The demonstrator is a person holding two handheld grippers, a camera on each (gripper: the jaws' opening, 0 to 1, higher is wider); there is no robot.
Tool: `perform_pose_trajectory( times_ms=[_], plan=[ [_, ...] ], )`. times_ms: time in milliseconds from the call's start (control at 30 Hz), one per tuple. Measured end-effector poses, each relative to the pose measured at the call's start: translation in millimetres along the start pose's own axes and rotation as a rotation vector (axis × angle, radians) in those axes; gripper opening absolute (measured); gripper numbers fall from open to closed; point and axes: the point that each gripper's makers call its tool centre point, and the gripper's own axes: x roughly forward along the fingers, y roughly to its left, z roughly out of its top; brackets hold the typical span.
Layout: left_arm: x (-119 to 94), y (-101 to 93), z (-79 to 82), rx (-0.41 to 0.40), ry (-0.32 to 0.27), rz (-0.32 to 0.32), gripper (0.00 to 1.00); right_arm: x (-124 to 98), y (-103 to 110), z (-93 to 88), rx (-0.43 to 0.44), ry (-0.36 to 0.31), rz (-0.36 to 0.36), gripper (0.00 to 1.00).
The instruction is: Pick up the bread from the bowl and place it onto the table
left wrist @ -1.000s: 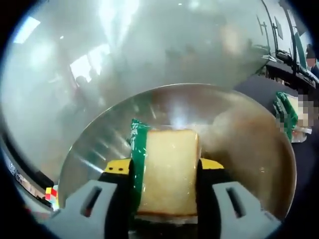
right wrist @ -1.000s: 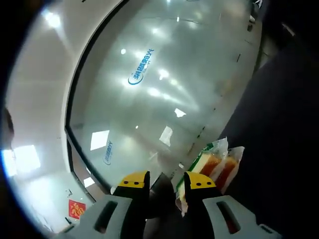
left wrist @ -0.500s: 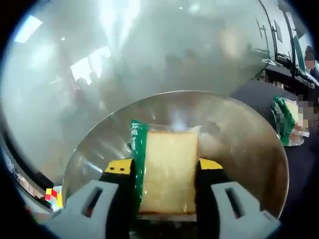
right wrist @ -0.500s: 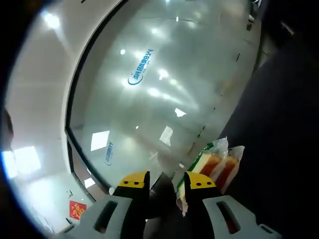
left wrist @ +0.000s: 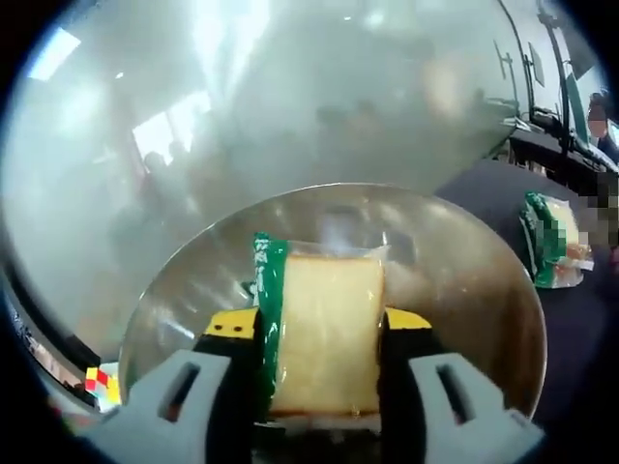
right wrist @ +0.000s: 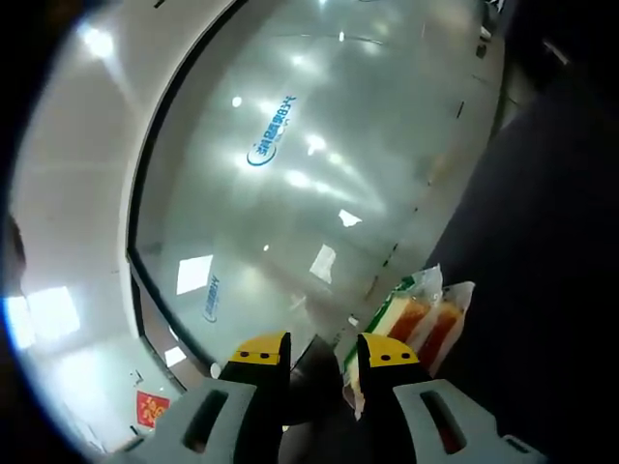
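Over the bowl [left wrist: 193,280], the left claw [left wrist: 324,324] grips the wrapped bread [left wrist: 324,329].

Ceiling lights glare off frosted glass; both views look hazy, perhaps slightly defocused, curving at edges.

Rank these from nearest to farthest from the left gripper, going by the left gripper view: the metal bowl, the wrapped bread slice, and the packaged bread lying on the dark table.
1. Wrapped bread slice: clamped between the left gripper's jaws.
2. Metal bowl: directly behind and around the held slice.
3. Packaged bread: off to the right on the dark table, beyond the bowl's rim.
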Motion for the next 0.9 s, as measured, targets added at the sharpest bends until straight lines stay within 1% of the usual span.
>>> perform_pose_trajectory(
  times_ms=[167,367,500,633,767,900],
  plan=[
    [-2,-1.0,2.1,-0.007,-0.009,-0.008,0.36,0,-1,-0.3,0.003,0.001,-0.001,0.24],
    [-9,-3.4,8.6,-0.014,-0.026,-0.027,0.36,1,-1,-2.6,0.008,0.007,-0.001,0.24],
    [-14,-1.1,18.6,-0.013,-0.047,-0.03,0.36,1,-1,-3.5,0.011,0.01,-0.001,0.24],
    [-27,-6.1,33.4,-0.008,-0.076,-0.041,0.36,1,-2,-2.4,0.011,0.009,-0.003,0.24],
    [-41,-16.3,49.9,0.0,-0.108,-0.061,0.36,1,-2,-2.1,0.012,0.007,-0.003,0.24],
    [-48,-31.5,67.5,-0.025,-0.138,-0.111,0.36,1,-3,1.8,0.009,-0.002,-0.003,0.24]
  ],
)
